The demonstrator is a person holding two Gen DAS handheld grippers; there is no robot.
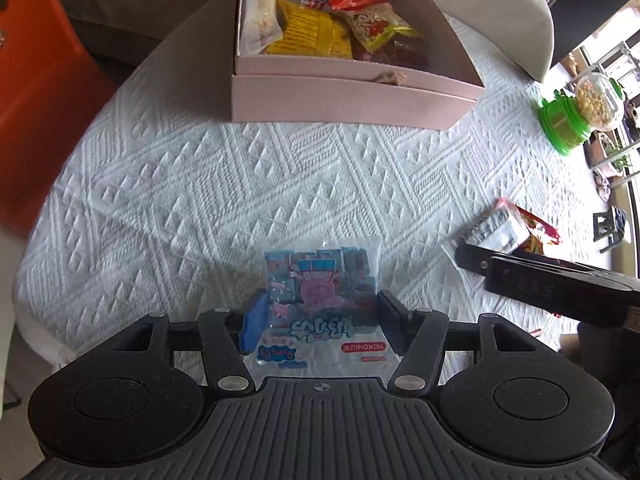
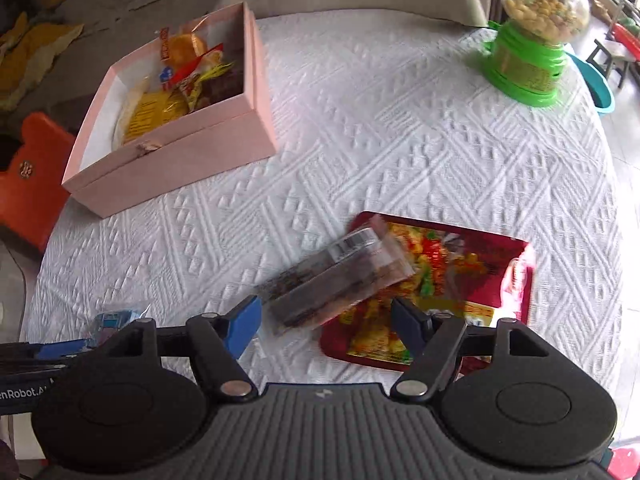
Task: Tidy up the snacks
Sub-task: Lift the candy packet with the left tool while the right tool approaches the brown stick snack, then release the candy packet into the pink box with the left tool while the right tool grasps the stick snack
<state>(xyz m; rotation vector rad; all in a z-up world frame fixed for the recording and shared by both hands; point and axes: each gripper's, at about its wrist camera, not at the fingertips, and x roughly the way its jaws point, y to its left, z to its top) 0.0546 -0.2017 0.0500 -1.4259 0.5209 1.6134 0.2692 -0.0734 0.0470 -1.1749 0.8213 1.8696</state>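
Left wrist view
Left gripper (image 1: 318, 322): jaws stand apart, one on each side of the blue-and-pink snack packet (image 1: 320, 300); whether the pads press the film I cannot tell, though the packet fills the gap.
Packet position: flat on the white textured tablecloth (image 1: 200, 184), near edge between the fingers, well apart from the pink box (image 1: 352, 96).
Box contents: a yellow packet (image 1: 312, 34) and several red and orange ones already lie inside; the box is open at the top.
Advice: close on the packet's middle, not on its clear film border, which will likely slip; lift clear before heading to the box.
Neighbour: the right gripper's fingers (image 1: 480, 258) reach in from the right edge, over a clear dark packet.

Right wrist view
Right gripper (image 2: 326, 320): jaws wide, nothing pressed; the blue pad (image 2: 244, 326) and dark pad sit on either side of the clear packet of dark snack (image 2: 340, 276).
Clear packet position: tilted, its far end resting over the red snack bag (image 2: 436, 280), its near end on the cloth.
Advice: come lower and centre on the clear packet alone, so the red bag underneath is not pinched too.
Risk: the crinkly film may buckle.
Bystander: green candy dispenser (image 2: 528, 52) stands well apart.
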